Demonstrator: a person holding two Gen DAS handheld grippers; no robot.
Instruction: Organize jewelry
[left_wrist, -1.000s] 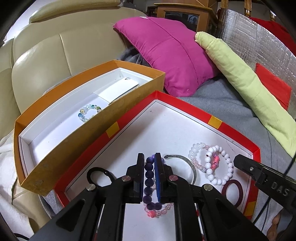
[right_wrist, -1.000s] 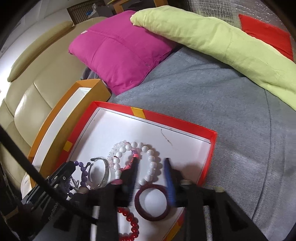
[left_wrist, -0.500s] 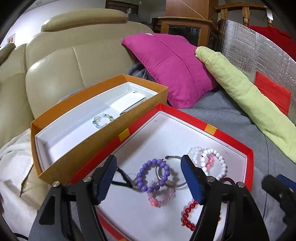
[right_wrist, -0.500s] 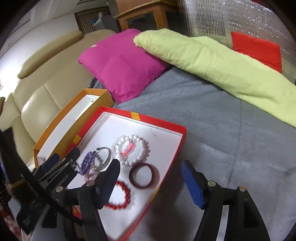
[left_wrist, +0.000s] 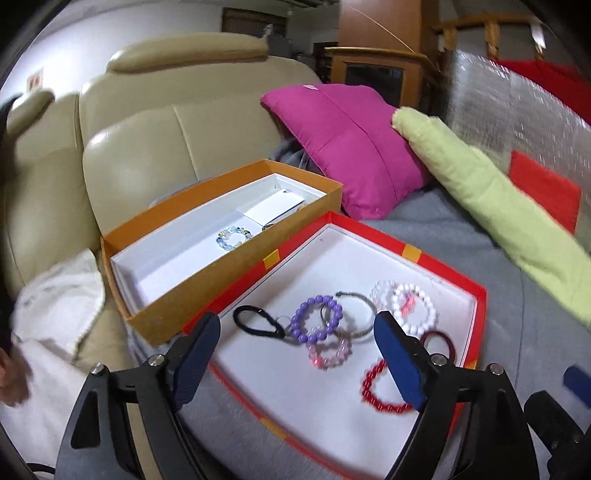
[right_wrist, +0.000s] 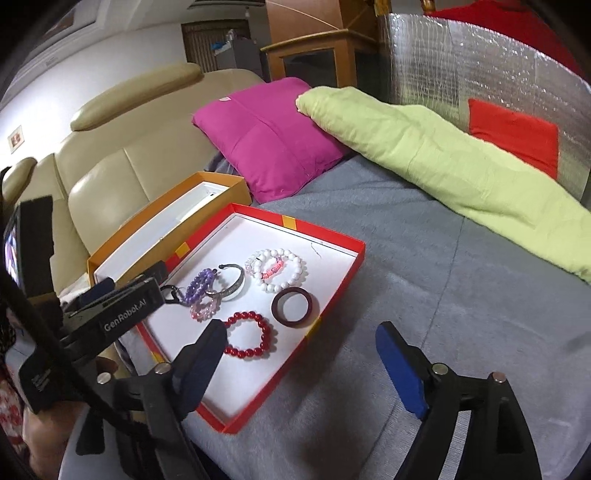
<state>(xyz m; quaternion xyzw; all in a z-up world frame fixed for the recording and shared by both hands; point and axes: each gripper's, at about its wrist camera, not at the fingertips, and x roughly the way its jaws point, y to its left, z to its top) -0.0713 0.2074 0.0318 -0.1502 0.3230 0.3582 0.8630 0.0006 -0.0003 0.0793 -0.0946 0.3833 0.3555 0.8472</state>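
Both grippers hang above the boxes with nothing between their pads. The left gripper (left_wrist: 301, 363) has its jaws spreading wide, and so does the right gripper (right_wrist: 303, 365), which sits over the grey blanket (right_wrist: 424, 266) by the red tray (right_wrist: 334, 295). The jewelry lies in that tray: purple bracelet (left_wrist: 316, 320), silver bangle (left_wrist: 354, 314), white beads (left_wrist: 413, 308), red beads (left_wrist: 384, 387), dark ring (right_wrist: 291, 306) and a black clip (left_wrist: 255, 322). One pale bracelet (left_wrist: 234, 236) rests in the orange box (left_wrist: 207, 291), touching the tray's far side. Behind sit a pink cushion (right_wrist: 266, 136), a green roll (right_wrist: 443, 162) and the sofa (left_wrist: 147, 147).
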